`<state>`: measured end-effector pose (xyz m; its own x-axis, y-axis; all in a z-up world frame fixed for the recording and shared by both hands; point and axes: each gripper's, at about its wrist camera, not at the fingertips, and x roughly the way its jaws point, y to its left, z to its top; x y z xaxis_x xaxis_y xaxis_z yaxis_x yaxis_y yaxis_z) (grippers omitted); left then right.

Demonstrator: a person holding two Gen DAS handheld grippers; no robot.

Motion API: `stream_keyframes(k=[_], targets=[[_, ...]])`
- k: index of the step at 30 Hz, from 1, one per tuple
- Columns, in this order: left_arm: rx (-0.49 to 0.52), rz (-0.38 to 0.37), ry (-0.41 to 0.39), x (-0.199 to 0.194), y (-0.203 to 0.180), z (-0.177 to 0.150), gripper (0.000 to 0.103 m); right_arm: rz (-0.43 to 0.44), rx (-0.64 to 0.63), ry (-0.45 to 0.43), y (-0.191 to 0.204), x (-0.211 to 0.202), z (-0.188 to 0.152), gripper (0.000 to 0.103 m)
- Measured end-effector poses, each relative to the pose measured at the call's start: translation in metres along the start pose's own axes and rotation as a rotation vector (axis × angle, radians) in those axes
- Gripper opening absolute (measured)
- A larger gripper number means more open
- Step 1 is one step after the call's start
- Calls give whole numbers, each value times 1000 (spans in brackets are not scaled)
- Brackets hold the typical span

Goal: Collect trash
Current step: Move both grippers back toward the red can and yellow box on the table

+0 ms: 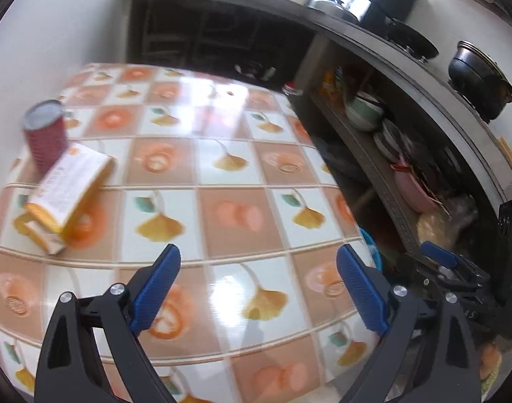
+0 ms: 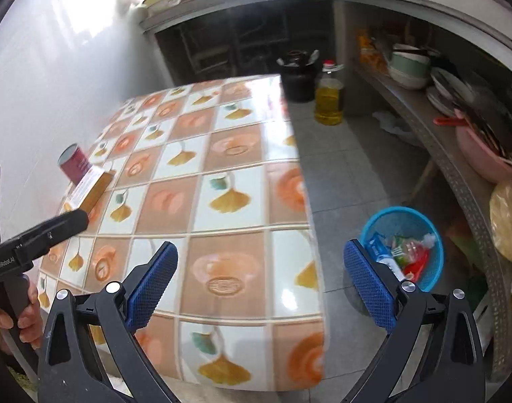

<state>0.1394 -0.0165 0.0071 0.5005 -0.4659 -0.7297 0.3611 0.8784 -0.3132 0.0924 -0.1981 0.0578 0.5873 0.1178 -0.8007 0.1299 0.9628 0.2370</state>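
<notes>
A dark red can (image 1: pixel 46 134) stands upright at the far left of the patterned table (image 1: pixel 222 174). An opened yellow-and-white carton (image 1: pixel 66 198) lies on its side just in front of it, leaning against it. My left gripper (image 1: pixel 259 272) is open and empty, low over the table's near part, to the right of both. In the right wrist view the can (image 2: pixel 75 164) and carton (image 2: pixel 91 189) sit at the left. My right gripper (image 2: pixel 261 268) is open and empty over the table's near right edge. A blue bin (image 2: pixel 403 245) with trash in it stands on the floor to its right.
A shelf (image 2: pixel 434 154) with bowls and plates runs along the right, close to the table. A yellow oil bottle (image 2: pixel 329 97) and a black pot (image 2: pixel 298 77) stand on the floor beyond the table. A white wall lies to the left. The left gripper's body (image 2: pixel 37 238) shows at the left.
</notes>
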Motion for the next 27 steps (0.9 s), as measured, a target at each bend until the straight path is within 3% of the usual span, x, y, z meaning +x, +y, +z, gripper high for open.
stream_keyframes(k=[13, 24, 27], targets=[[-53, 75, -54, -37, 55, 0, 92, -51, -60, 22, 63, 7, 13, 95], [-155, 139, -69, -42, 110, 2, 93, -126, -249, -16, 124, 23, 29, 95], [-168, 144, -77, -42, 121, 3, 93, -91, -264, 5, 136, 31, 38, 95]])
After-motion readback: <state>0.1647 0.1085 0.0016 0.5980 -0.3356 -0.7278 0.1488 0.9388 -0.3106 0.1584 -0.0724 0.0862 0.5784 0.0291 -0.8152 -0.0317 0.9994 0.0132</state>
